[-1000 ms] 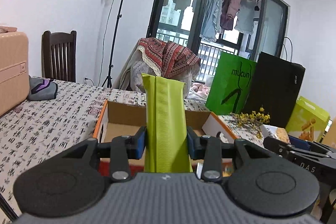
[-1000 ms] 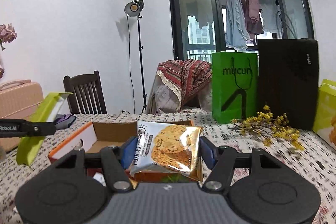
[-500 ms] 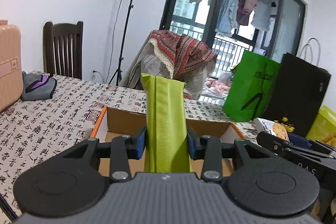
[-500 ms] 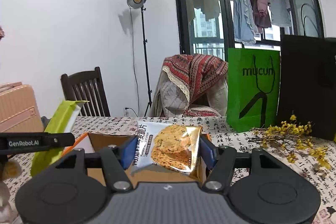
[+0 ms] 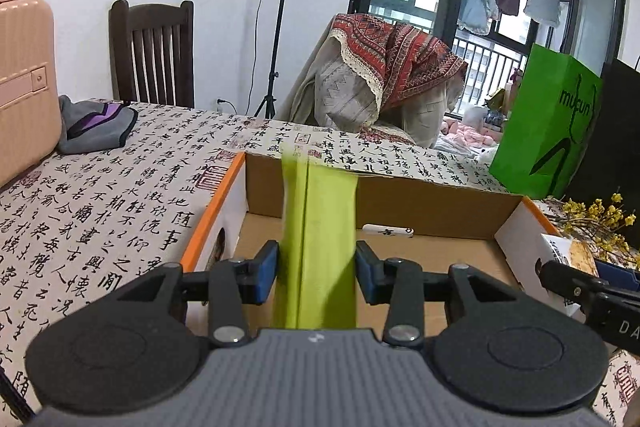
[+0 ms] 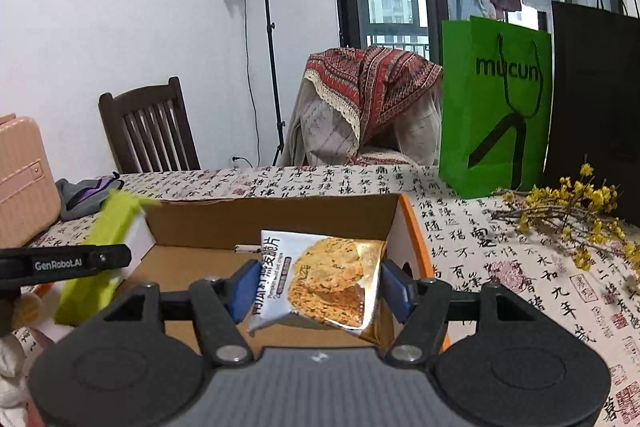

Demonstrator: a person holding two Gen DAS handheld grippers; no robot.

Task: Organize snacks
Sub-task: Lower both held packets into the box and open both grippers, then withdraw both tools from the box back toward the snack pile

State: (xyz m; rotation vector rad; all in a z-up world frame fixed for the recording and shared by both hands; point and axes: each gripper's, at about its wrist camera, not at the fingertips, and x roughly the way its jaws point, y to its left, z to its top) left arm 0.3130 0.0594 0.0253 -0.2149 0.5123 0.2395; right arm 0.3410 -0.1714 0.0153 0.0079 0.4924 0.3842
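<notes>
Left wrist view: desk (image 5: pixel 120 195) with calligraphy-print cloth carries an open cardboard box (image 5: pixel 436 205), orange-edged, directly ahead of and below both tools. Box floor mostly bare, one small white item by the far wall, can't tell what. Green paper bag (image 5: pixel 548 143) and yellow flowers (image 5: pixel 596 217) sit off to the right on the desk, grey pouch (image 5: pixel 96 127) far left.

Left hand-held gripper (image 5: pixel 316 269) has a green snack pack (image 5: pixel 320 239) between its blue pads, jaws opening; a gap shows on both sides, so grip looks released. Pack stands with its long axis pointing away from the tool, top end reaching past the box's far wall, blurred, probably slipping down into the left half of the box.

Right wrist view: right hand-held gripper (image 6: pixel 316 285) has a foil cracker packet (image 6: pixel 320 285) between its pads, jaws opening too; right pad clear of the foil, left edge close to or touching the pad, can't tell. Packet lies broadside across the jaws, hanging over the right half of the box.

Each hand is over its own side; both packs are above the box opening, so the drop only needs the jaws wider.
</notes>
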